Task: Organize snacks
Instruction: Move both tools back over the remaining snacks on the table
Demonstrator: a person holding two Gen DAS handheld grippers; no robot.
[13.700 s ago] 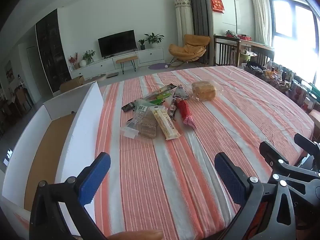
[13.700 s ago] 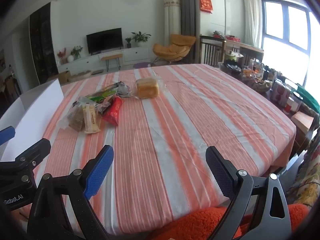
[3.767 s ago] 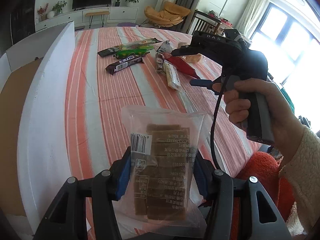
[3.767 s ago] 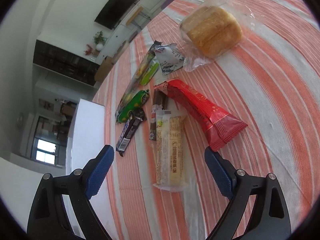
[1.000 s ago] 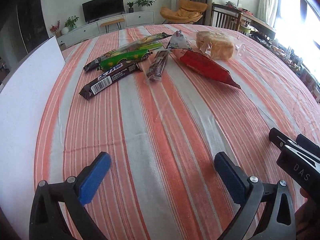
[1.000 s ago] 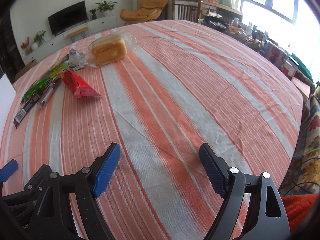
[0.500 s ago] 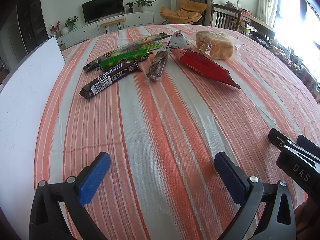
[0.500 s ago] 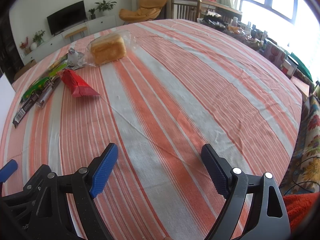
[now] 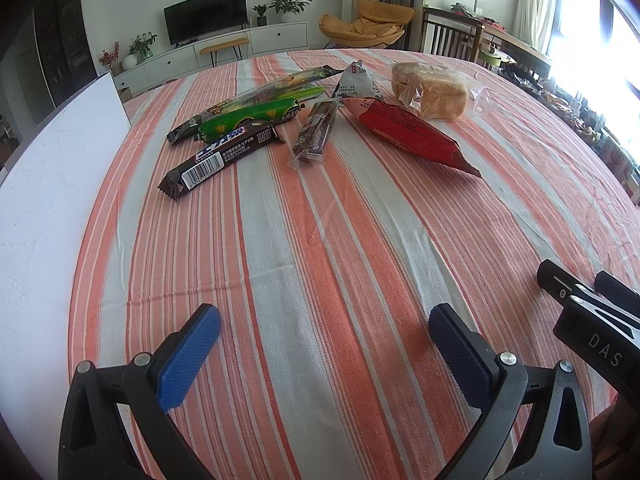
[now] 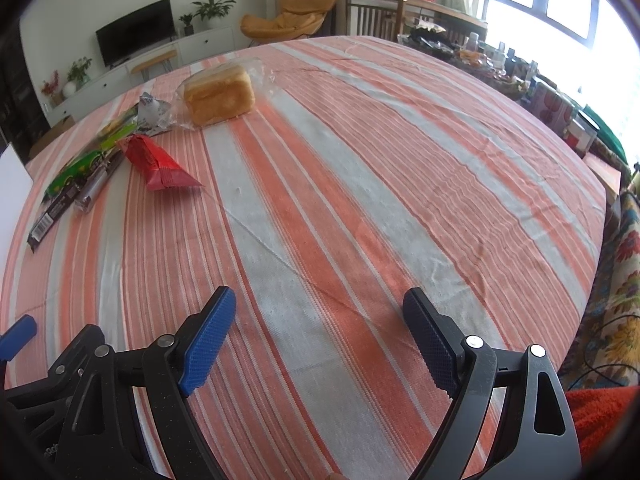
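Note:
Several snacks lie at the far side of the striped tablecloth (image 9: 320, 240): a dark chocolate bar (image 9: 218, 158), a green sausage pack (image 9: 250, 120), a brown bar (image 9: 314, 134), a red packet (image 9: 408, 136), a small white packet (image 9: 356, 82) and bagged bread (image 9: 430, 90). My left gripper (image 9: 324, 346) hangs open over the near cloth, nothing between its blue pads. My right gripper (image 10: 320, 336) is open and empty too, with the bread (image 10: 220, 94) and red packet (image 10: 160, 164) far ahead to its left. The right gripper's body (image 9: 592, 320) shows at the left view's right edge.
A white box wall (image 9: 48, 200) stands along the table's left side. Beyond the table are a TV unit (image 9: 208, 54), a yellow chair (image 9: 368, 26) and wooden chairs (image 9: 452, 38). Cluttered goods (image 10: 560, 108) sit past the right edge. An orange-red cushion (image 10: 596, 412) lies below.
The right gripper's jaws stand a little wider than a second ago. Neither hand has shifted, and the snacks lie as before.

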